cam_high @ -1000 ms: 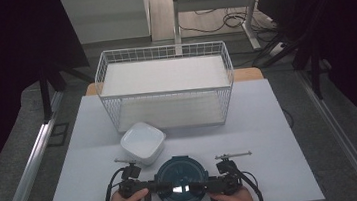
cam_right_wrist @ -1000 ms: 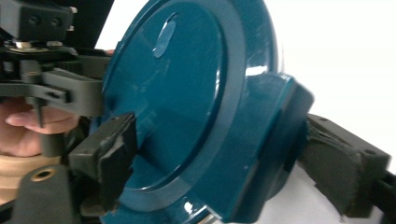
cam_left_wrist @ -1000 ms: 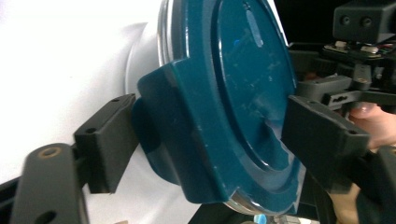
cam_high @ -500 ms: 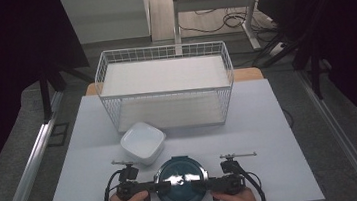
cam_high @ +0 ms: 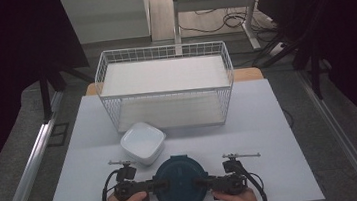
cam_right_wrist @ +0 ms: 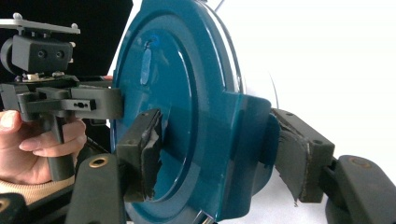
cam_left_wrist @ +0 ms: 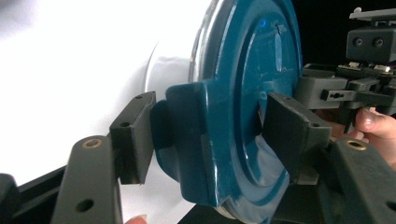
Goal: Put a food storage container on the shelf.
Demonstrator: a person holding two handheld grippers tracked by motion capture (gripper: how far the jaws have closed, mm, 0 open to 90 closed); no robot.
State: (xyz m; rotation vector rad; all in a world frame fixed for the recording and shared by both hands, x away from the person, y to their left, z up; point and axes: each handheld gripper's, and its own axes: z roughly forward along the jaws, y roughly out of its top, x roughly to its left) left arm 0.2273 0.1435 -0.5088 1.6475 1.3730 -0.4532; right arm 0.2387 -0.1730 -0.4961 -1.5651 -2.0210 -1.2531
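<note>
A round dark-blue lidded container (cam_high: 180, 183) sits at the table's near edge, between my two grippers. My left gripper (cam_high: 158, 185) grips the tab on its left side and my right gripper (cam_high: 202, 182) grips the tab on its right. In the left gripper view, the jaws of the left gripper (cam_left_wrist: 210, 135) are shut on either side of the blue container's (cam_left_wrist: 243, 93) tab. The right gripper view shows the right gripper (cam_right_wrist: 219, 149) clamping the opposite tab of the container (cam_right_wrist: 187, 93) the same way. A hand holds each gripper.
A white square bowl (cam_high: 143, 143) lies just beyond the container, to its left. Farther back stands a white wire basket (cam_high: 165, 93) holding a white board. The white table (cam_high: 280, 135) has free surface to the right. The floor is dark on both sides.
Almost nothing has moved. The hands and the container have shifted very slightly, and both grippers keep their grip.
</note>
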